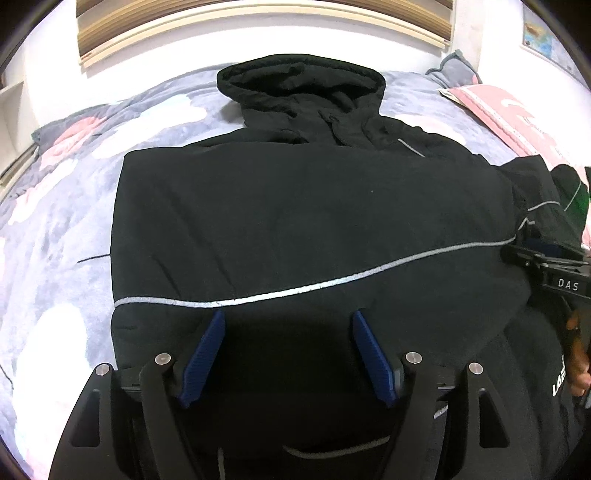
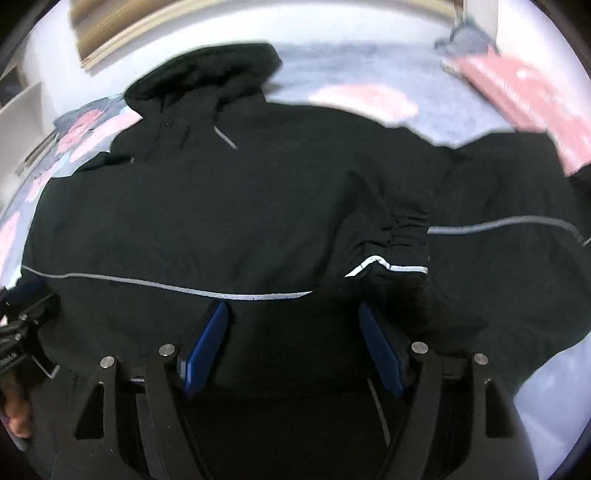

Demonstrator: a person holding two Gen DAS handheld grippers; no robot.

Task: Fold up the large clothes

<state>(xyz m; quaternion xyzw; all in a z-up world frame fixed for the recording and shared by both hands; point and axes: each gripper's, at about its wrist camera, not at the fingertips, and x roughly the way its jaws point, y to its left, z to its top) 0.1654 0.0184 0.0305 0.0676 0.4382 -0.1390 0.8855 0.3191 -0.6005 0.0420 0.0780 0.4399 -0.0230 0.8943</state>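
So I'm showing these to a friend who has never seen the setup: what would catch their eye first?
A big black hooded jacket spread over a floral bedspread, hood toward the far wall, a pale reflective stripe curving across it. In the right wrist view a sleeve with a gathered cuff lies folded over the body. Near the bottom of each view, an open gripper's blue pads stand over the hem.

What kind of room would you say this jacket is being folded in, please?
Most likely a bedroom. The black hooded jacket is spread on a bed with a floral grey-and-pink bedspread, a pink pillow lies near the far corner, and a wood-trimmed panel, perhaps a headboard or blind, lines the white wall behind.
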